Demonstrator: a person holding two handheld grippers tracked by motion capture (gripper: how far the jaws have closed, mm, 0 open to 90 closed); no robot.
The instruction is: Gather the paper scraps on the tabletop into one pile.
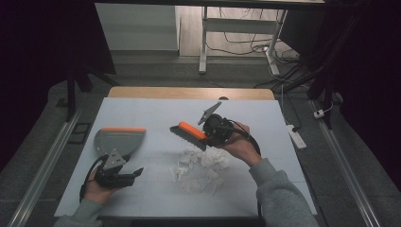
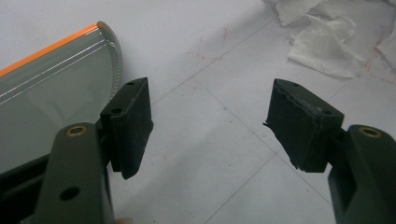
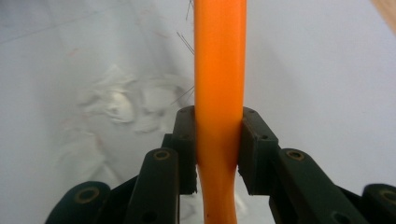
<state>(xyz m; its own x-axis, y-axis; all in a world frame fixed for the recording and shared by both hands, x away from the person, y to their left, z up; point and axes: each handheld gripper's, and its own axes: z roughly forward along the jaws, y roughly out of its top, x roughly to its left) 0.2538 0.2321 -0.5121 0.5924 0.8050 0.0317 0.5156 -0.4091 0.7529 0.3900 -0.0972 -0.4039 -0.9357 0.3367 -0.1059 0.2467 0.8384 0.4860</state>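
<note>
A person's right gripper (image 1: pixel 208 135) clamps the orange handle of a hand brush (image 1: pixel 188 134), its jaws tight on both sides, with the bristles poised at 11 o'clock of a heap of torn paper scraps (image 1: pixel 201 166) at mid-table. The left gripper (image 1: pixel 135 173), jaws wide apart and empty, rests at 5 o'clock of the grey dustpan (image 1: pixel 119 140). The sweeping looks ready to begin; next, the dustpan likely needs gripping and setting beside the heap.

Grey sleeves (image 1: pixel 279 196), black screw-studded claws (image 2: pixel 210 128)
</note>
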